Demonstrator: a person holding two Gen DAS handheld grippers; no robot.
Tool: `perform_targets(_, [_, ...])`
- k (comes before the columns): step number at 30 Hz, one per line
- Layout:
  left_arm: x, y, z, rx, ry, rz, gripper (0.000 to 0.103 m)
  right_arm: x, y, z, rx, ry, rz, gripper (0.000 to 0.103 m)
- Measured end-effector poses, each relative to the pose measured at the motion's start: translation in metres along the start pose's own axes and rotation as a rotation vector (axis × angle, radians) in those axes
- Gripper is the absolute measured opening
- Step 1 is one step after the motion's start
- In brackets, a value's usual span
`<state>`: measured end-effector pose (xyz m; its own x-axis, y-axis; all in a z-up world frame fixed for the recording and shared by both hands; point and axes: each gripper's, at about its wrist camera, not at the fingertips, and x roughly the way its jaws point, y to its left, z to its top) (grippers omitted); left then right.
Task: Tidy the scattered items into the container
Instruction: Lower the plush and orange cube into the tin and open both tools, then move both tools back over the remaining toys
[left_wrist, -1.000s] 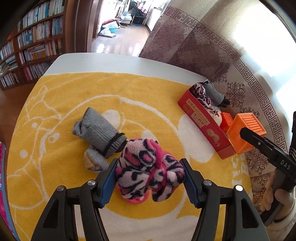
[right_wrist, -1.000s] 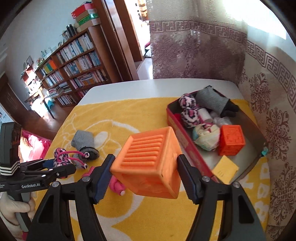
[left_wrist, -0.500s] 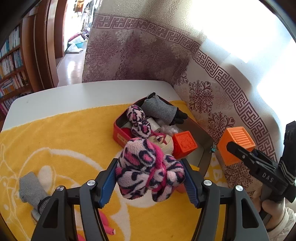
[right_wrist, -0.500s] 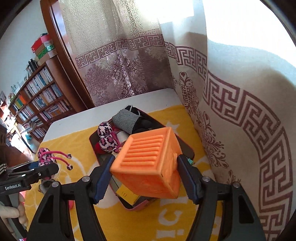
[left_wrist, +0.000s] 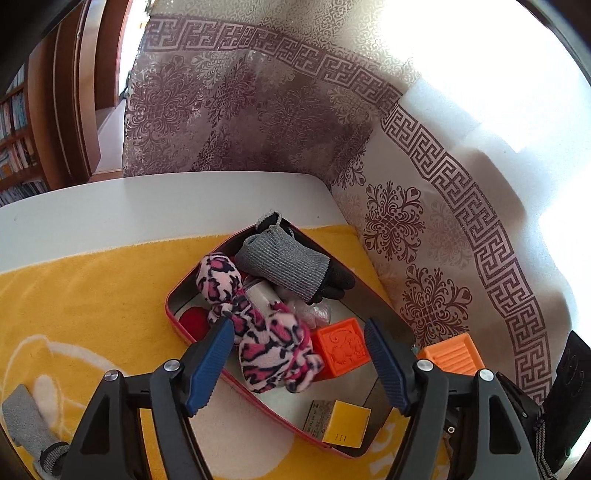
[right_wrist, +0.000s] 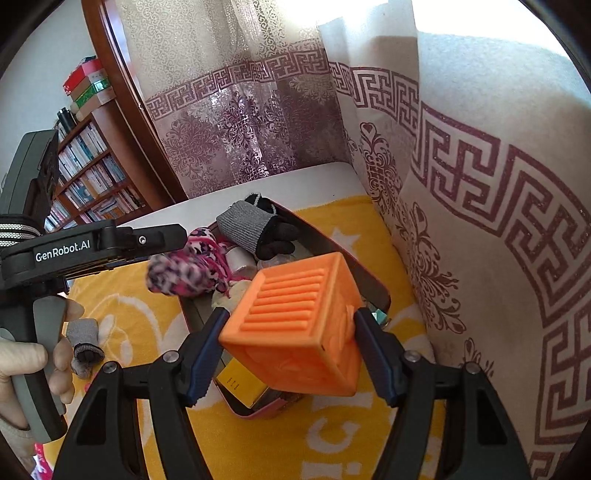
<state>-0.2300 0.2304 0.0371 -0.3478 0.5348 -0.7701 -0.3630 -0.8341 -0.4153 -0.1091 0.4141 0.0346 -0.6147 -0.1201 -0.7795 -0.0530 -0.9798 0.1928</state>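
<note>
Release step: my left gripper (left_wrist: 299, 363), jaws spread, drops the plush toy (left_wrist: 273, 350) between them into the tin (left_wrist: 173, 295); my right gripper (right_wrist: 290, 354) clamps the orange block (right_wrist: 295, 325), to lower next.

Black gripper frames (left_wrist: 299, 363) with silver screws, blue ribbed pads (left_wrist: 384, 363) — white "GenRobot.AI" lettering, bare fingers (right_wrist: 22, 360).

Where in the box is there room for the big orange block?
Bare floor shows in the box, between the small orange cube and the yellow packet. The far end is crowded: glove, fluffy toy.
</note>
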Motion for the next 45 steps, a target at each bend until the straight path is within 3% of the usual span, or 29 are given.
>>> perform_targets(6, [-0.018,0.026,-0.014,-0.065,0.009,0.021,0.075,0.007,0.009,0.007,-0.015,0.001,0.012,0.073])
perform_targets(13, [-0.052,0.058,-0.047,-0.096,-0.001,0.111,0.075,0.027,0.033,0.039,-0.027,-0.009,0.081,0.074])
perform_targets(14, [-0.058,0.065,-0.051,-0.109,-0.005,0.123,0.079,0.031,0.036,0.043,-0.024,-0.015,0.077,0.074])
perform_targets(15, [-0.063,0.073,-0.056,-0.126,-0.009,0.133,0.093,0.033,0.039,0.048,-0.021,-0.019,0.064,0.074])
perform_targets(16, [-0.068,0.081,-0.061,-0.147,-0.013,0.137,0.100,0.033,0.042,0.051,-0.016,-0.023,0.061,0.074])
perform_targets(21, [-0.099,0.119,-0.079,-0.215,-0.046,0.178,0.102,0.021,0.050,0.054,0.004,-0.053,0.063,0.076])
perform_targets(32, [-0.160,0.197,-0.124,-0.294,-0.075,0.257,0.102,0.003,0.089,-0.008,-0.017,0.038,0.086,0.076])
perform_targets(45, [-0.185,0.248,-0.171,-0.343,-0.031,0.256,0.102,0.019,0.168,-0.085,-0.104,0.196,0.151,0.076])
